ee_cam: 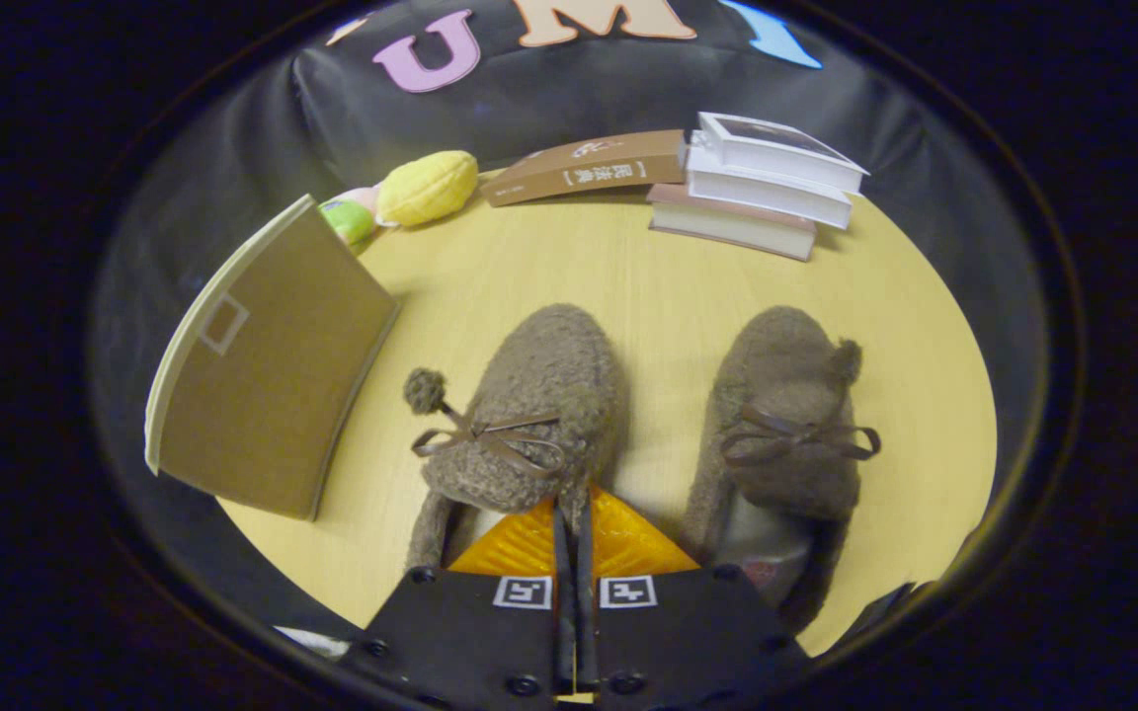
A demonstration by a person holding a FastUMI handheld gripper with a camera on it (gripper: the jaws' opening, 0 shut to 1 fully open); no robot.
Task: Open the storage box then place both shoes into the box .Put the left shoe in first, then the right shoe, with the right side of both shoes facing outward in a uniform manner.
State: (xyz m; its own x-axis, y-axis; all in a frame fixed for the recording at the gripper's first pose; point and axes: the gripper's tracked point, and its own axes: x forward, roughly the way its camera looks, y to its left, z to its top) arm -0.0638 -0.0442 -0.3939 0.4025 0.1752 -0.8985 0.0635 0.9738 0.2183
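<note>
So the gripper (pixel 573 513) had its fingers pinched tight on the heel-side rim of the left shoe (pixel 529 415), the fuzzy brown slipper with a thin bow and a pom-pom hanging off toward 9 o'clock. Only a sliver of gap showed between the fingers, with the shoe's edge caught in it. The right shoe (pixel 786 425) sat just beside it at 3 o'clock, not touching, toe pointing away to 12 like its twin, same bow on top. The storage box (pixel 263 365), a tan cardboard thing with a pale edge and a small window square, stood off at about 10 o'clock from the fingers, near the left shoe but apart from it. Farther back on the yellow counter (pixel 628 276): a yellow plush toy (pixel 426 186) at 11, a brown book (pixel 594 166) at 12, and a stack of books (pixel 762 183) at 1.
</note>
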